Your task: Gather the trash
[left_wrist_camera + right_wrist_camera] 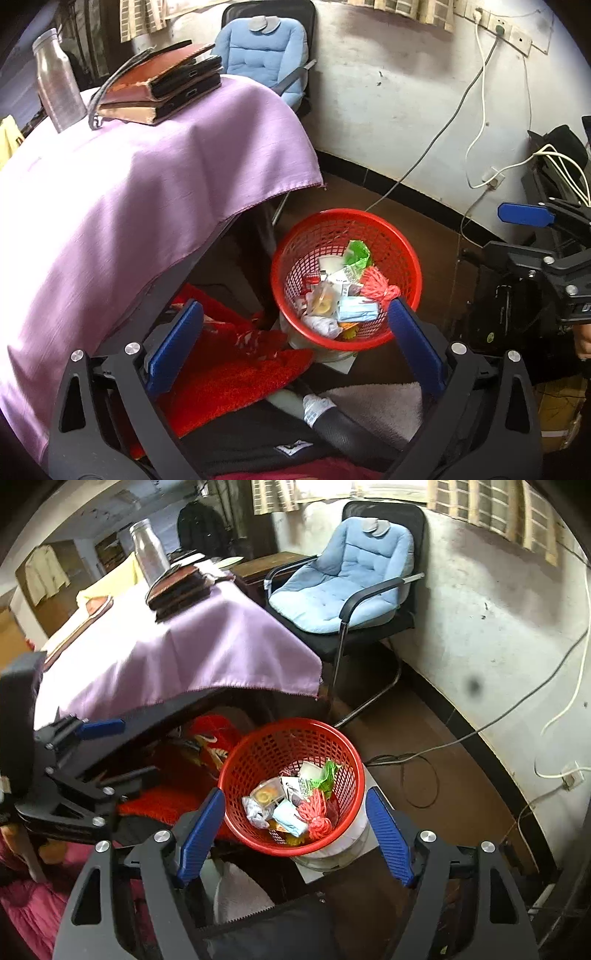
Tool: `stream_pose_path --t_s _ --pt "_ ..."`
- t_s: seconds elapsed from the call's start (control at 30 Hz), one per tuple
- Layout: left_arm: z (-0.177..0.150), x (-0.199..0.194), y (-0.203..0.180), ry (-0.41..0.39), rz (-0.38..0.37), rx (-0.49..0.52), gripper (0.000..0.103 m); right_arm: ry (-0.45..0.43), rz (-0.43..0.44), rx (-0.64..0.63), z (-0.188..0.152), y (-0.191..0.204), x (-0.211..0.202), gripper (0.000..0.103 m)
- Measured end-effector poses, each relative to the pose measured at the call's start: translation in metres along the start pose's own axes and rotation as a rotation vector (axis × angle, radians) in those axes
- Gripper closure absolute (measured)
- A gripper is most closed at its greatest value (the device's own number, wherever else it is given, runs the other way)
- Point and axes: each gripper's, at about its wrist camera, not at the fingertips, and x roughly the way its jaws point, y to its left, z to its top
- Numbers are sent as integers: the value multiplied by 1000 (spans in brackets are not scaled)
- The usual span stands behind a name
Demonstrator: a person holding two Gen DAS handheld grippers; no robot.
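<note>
A red mesh basket (402,236) stands on the floor beside the table, seen also in the right wrist view (266,746). It holds trash: a green wrapper (356,253), a blue face mask (357,309), red string (378,286), crumpled plastic and paper. My left gripper (295,314) is open and empty, held above the basket's near side. My right gripper (295,806) is open and empty, above the basket. Each gripper shows at the edge of the other's view, the right one (532,221) and the left one (96,734).
A table with a purple cloth (129,192) carries stacked books (159,85) and a steel bottle (57,81). A blue-cushioned chair (351,587) stands by the wall. Cables (476,122) hang down the wall. Red fabric (229,369) lies under the table.
</note>
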Motion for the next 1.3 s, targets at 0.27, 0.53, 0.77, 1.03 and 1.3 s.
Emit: stream_pose_path --t_s 0.27,0.53,0.77,1.03,1.3 --pt "-7 -1 -7 -34 32 26 7 52 8 -52 -9 6 16 26" --pt "-12 8 -3 -24 41 23 7 75 -5 -94 -12 15 24 22" --pt "-12 14 0 -14 29 8 7 96 -5 -86 -13 12 31 22" --pt "-12 14 0 -19 31 8 7 103 -1 -83 -14 12 33 22" --pt "-12 13 0 -26 38 13 7 106 -3 -89 -14 15 33 21"
